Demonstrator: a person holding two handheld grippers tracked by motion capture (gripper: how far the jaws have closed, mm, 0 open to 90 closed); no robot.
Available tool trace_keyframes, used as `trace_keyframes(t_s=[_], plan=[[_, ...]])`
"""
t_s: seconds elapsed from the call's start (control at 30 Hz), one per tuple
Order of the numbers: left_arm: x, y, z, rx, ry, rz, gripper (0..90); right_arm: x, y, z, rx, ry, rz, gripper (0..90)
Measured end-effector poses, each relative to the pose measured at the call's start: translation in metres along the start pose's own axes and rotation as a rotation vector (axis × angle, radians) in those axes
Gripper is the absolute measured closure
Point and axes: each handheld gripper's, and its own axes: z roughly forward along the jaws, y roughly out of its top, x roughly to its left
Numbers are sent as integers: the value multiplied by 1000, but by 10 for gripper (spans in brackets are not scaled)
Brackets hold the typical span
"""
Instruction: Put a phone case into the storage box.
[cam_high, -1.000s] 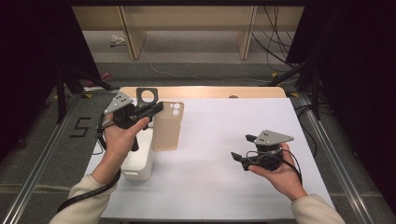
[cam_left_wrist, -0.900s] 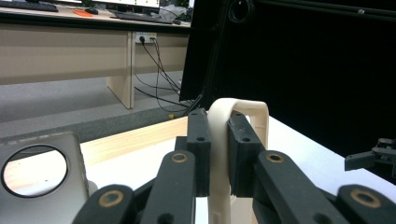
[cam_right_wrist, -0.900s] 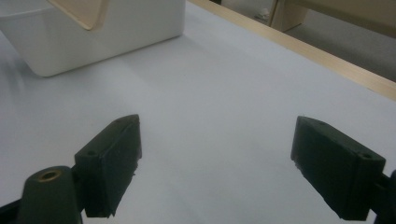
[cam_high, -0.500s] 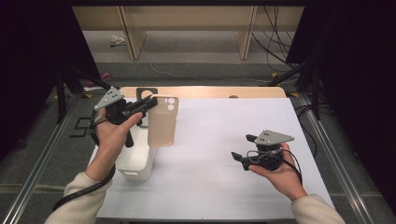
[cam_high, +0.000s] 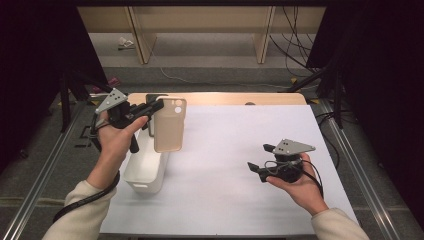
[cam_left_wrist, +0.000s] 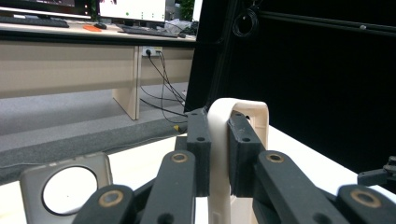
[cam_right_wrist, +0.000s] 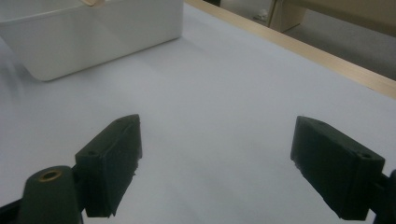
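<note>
A beige phone case (cam_high: 169, 125) is held in the air at the upper left of the high view, hanging upright with its camera cut-out at the top and its lower end above the near edge of a white rectangular bin (cam_high: 146, 167). It is grasped at its upper left edge by the left gripper (cam_high: 156, 106), whose jaws are clenched on it. In the left gripper view the rim of the case (cam_left_wrist: 219, 154) is seen edge-on at the centre of the frame, pinched between the two black pads (cam_left_wrist: 198, 149), with its rounded corner rising above them. A grey square holder with a round white opening (cam_left_wrist: 65, 189) is seen at the lower left of that view, resting on the table behind the jaws. The left hand (cam_high: 114, 140) is raised over the bin, and a black cable is trailed from the gripper down past the sleeve. The right gripper (cam_high: 256, 167) is seen at the lower right of the high view, held low over the white table cover (cam_high: 240, 210) and well apart from the case, pointing towards the left of the frame. Its jaws are released and spread wide, as shown in the right gripper view, where nothing but the bare white sheet (cam_right_wrist: 215, 121) is seen between them; the bin (cam_right_wrist: 93, 32) is seen at the upper left of that view, and the wooden table edge (cam_right_wrist: 322, 58) runs across the upper right.
</note>
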Motion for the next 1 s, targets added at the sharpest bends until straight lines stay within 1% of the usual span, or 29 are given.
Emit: trace_keyframes(t_s=[0.13, 0.3, 0.43, 0.77, 1.0], plan=[[7, 4, 0, -1, 9, 3, 810, 0, 0, 0, 3, 0, 1, 172], [16, 9, 0, -5, 32, 14, 810, 0, 0, 0, -1, 0, 4, 174], [23, 11, 2, -7, 39, 23, 810, 0, 0, 0, -4, -1, 7, 173], [37, 11, 4, -22, 50, 19, 810, -1, 0, -2, -12, -2, 12, 173], [46, 9, 4, -21, 70, 19, 810, -1, 1, -2, -17, -3, 18, 173]])
